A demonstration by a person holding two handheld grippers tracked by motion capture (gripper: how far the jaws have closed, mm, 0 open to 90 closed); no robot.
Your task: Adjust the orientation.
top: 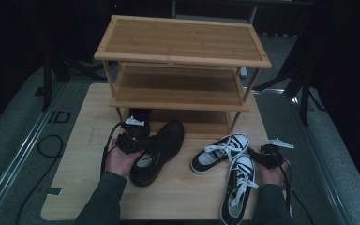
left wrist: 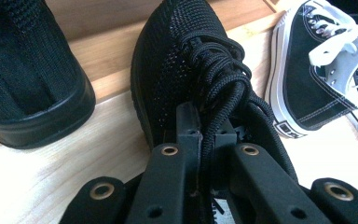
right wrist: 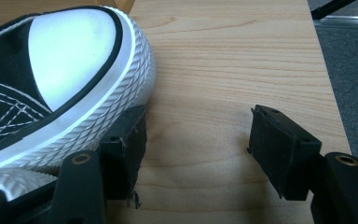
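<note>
Black knit trainer [left wrist: 177, 60] lies just in front of the bamboo shoe rack [top: 180, 89]; the left gripper [left wrist: 207, 135] pinches its laces. Soft, light upper; the heel collar would grip firmer. The right gripper [right wrist: 198, 140], jaws spread, touches a canvas sneaker's [right wrist: 74, 74] rubber toe.

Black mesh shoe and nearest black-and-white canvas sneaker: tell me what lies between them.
Bare light wooden tabletop lies between the black mesh shoe and the black-and-white canvas sneaker, seen in the high view.

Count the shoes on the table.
4: one black shoe in the left claw, another by the rack, two white-laced sneakers at right.
</note>
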